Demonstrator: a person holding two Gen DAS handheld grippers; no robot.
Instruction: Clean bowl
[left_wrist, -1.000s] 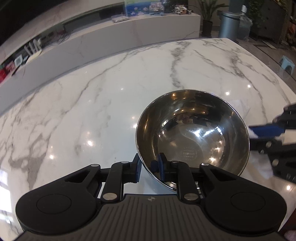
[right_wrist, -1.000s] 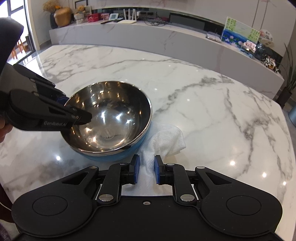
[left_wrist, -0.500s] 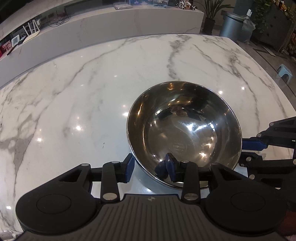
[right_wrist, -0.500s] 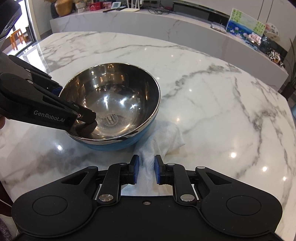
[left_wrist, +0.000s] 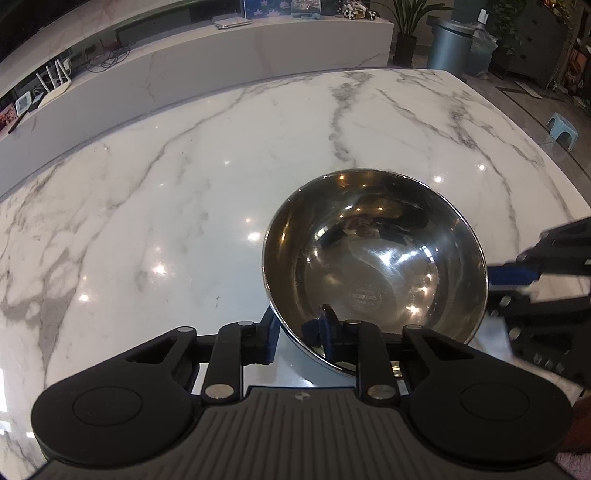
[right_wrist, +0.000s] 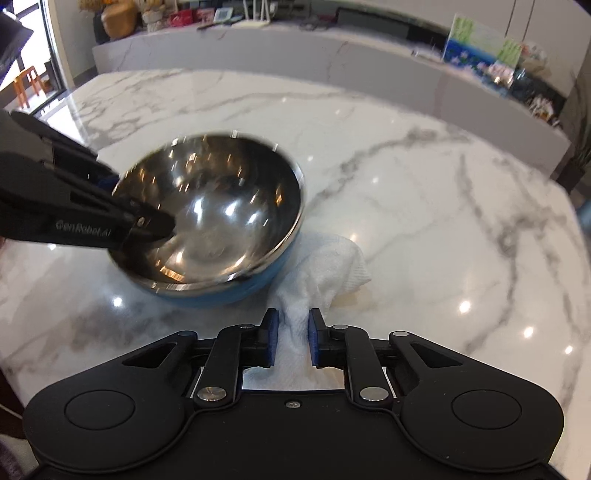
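Left wrist view: left gripper (left_wrist: 298, 338), jaws just closed from a wider gap, now clamping near rim of bowl (left_wrist: 375, 266), tilted on bench (left_wrist: 166, 206). Right gripper (right_wrist: 291, 341), jaws narrow, pinching white cloth (right_wrist: 325, 266) beside bowl. Wiping not yet begun.

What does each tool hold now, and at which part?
The left tool, whose jaws have just been closing, grips the bowl by its near rim, one finger inside, one outside. The right tool pinches the white cloth at a bunched fold.
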